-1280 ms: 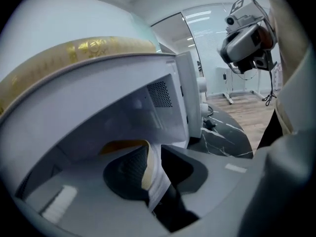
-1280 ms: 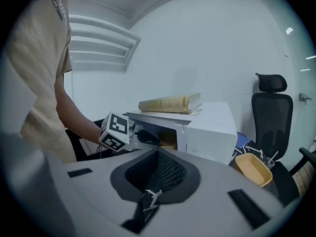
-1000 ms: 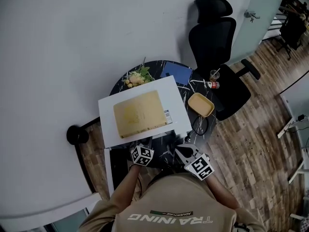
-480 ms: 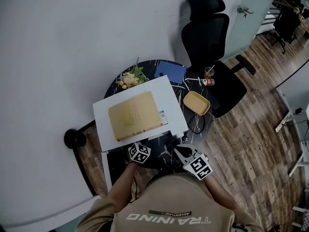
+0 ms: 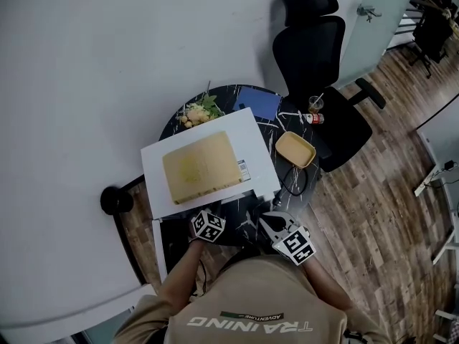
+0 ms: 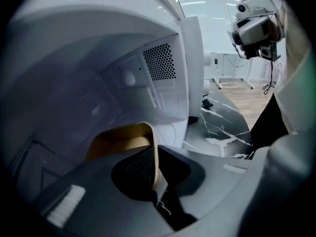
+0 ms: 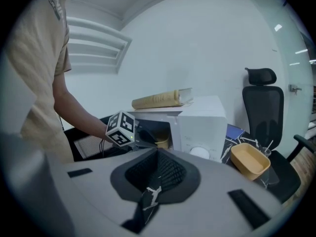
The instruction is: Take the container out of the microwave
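Upside-down "TRAINING" and, smaller and possibly, "ADVENTURE" on the back of the person's shirt (image 5: 244,314)

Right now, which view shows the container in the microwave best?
The left gripper view: the container sits close, rim between the jaws. The right gripper view shows a sliver; the head view, only the microwave.

- Khaki short-sleeved T-shirt (image 5: 251,303) with white "TRAINING" lettering and a dark "ADVENTURE" stripe.
- Left gripper (image 6: 155,179): grey shell, black ribbed pads, white strip left of the jaws.
- Right gripper (image 7: 157,179): grey shell, black strips flanking the jaws.
- Each gripper carries a black-and-white marker cube (image 5: 209,227).
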The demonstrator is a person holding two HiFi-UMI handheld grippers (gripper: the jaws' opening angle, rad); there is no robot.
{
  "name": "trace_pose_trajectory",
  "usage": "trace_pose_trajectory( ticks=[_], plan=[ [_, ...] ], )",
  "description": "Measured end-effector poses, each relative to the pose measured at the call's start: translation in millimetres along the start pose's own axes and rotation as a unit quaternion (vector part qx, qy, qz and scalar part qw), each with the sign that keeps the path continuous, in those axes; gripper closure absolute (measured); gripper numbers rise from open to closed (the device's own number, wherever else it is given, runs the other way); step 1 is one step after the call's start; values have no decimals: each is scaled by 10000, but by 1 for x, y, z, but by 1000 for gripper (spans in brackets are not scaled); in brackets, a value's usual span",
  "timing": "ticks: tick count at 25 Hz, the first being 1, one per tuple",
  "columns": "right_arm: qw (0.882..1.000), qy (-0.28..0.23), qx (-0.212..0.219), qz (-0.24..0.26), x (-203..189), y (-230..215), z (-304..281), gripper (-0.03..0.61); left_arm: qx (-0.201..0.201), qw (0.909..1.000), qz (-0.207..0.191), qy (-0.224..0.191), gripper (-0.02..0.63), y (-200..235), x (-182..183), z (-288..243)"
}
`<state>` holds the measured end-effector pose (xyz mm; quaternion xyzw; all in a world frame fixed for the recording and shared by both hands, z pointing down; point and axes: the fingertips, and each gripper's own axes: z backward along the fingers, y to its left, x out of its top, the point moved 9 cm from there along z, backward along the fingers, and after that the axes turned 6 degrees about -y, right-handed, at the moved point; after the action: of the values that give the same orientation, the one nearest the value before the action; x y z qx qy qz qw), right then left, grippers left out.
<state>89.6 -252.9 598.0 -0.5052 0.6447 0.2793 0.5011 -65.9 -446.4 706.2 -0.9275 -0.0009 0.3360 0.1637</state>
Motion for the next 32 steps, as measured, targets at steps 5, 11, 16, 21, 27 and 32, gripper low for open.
trace_pose_trajectory(
  ticks=[5, 11, 16, 21, 27, 32],
  plan=[
    [9999, -72, 130, -69, -6, 1, 7, 571, 45, 10000, 25, 41, 586, -18, 2, 16],
    [9990, -227, 368, -114, -14, -4, 18, 571, 213, 9997, 123, 88, 586, -46, 10, 38],
    [9975, -195, 652, -171, -33, -9, 30, 571, 451, 9982, 329, 215, 586, -74, 17, 59],
    [9948, 10, 969, -297, -50, -25, 37, 571, 572, 9959, 651, 251, 586, -111, 23, 71],
    [9938, -71, 1087, -203, -53, -25, 39, 571, 605, 9949, 757, 281, 586, -150, 15, 90],
    [9932, -166, 1153, -52, -54, 0, 52, 571, 625, 9953, 715, 181, 586, -177, 13, 117]
  ],
)
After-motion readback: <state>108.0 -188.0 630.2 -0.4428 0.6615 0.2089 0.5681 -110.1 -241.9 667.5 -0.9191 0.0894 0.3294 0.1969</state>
